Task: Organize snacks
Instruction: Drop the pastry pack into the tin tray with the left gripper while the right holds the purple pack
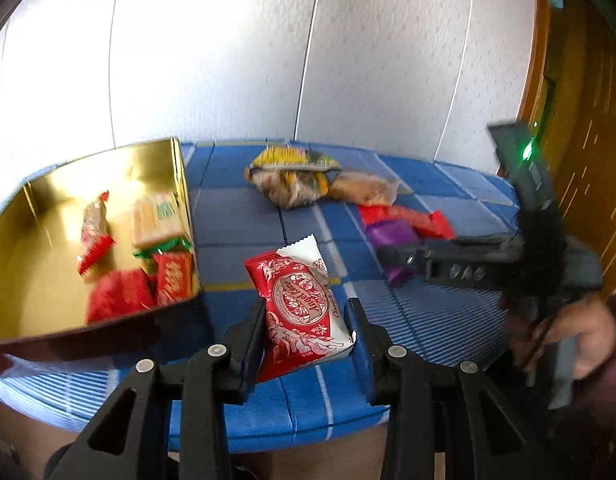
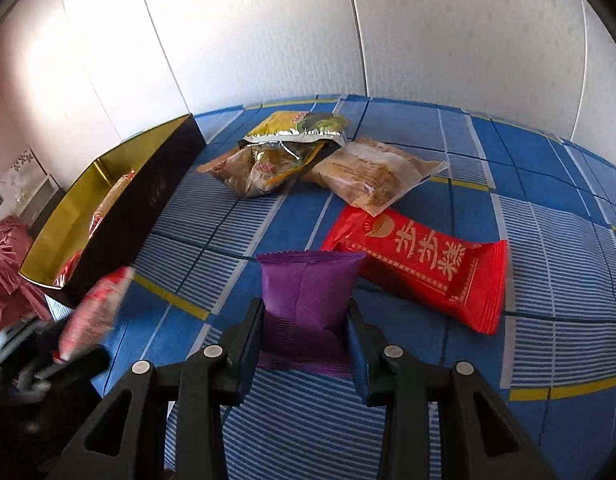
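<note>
Fingers of left gripper (image 1: 306,312) clamp one red-white packet (image 1: 302,308); right gripper (image 2: 306,316) pinches one purple packet (image 2: 306,300).

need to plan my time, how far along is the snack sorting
Roughly halfway. Done: several packets lie in the gold box. In hand: the left tool grips a red-and-white packet, and the right tool grips a purple packet. Left: a red bar and three more bags on the cloth.
</note>
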Demonstrator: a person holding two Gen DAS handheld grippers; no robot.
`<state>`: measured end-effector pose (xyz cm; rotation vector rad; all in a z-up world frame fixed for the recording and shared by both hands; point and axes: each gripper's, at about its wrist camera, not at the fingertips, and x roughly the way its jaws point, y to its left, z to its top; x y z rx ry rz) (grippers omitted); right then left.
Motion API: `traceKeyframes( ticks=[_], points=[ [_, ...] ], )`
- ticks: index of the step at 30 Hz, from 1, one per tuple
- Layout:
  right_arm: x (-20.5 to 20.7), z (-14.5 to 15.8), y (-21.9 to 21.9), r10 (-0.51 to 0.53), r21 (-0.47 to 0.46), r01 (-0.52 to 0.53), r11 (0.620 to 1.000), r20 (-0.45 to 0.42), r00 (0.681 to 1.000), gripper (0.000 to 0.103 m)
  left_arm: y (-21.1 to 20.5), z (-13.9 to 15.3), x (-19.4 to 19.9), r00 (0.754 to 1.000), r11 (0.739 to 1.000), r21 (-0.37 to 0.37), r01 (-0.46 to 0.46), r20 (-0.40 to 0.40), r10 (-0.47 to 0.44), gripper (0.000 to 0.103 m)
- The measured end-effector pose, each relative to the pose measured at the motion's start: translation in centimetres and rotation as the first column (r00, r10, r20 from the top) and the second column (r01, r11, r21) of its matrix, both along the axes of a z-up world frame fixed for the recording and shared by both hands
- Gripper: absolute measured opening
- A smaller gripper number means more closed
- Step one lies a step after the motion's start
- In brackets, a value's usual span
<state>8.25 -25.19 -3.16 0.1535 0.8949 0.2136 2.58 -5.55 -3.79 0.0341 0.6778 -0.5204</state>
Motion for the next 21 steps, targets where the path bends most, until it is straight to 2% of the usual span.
traceKeyframes(
  ticks=[6, 10, 12, 16, 21],
  points=[
    [-0.6, -0.5, -0.5, 0.004, 0.015, -0.004, 1.000, 0.034, 0.999, 0.039, 2.1, 5.0, -0.4, 0.997, 0.998, -0.051, -0.043, 0.061, 0.046, 0.039],
    [-1.1, -0.5, -0.6, 0.003, 0.021, -0.004, 1.000, 0.054, 0.999, 0.039, 4.4, 7.4, 1.8, 0.991, 0.992, -0.042, -0.117, 0.058, 0.119, 0.039],
    [-1.0, -0.5, -0.6, 0.004, 0.021, -0.005, 1.000, 0.060, 0.998, 0.039, 5.8, 7.8, 3.8, 0.987, 0.986, -0.051, -0.158, 0.026, 0.159, 0.039],
    [-0.8, -0.6, -0.4, 0.006, 0.021, -0.007, 1.000, 0.066, 0.998, 0.039, 7.6, 7.9, 7.7, 0.974, 0.974, 0.001, -0.227, 0.006, 0.227, 0.039],
    [-0.9, -0.6, -0.4, 0.007, 0.021, -0.008, 1.000, 0.067, 0.998, 0.039, 8.3, 6.6, 13.2, 0.968, 0.968, 0.060, -0.245, -0.050, 0.248, 0.039]
  ],
)
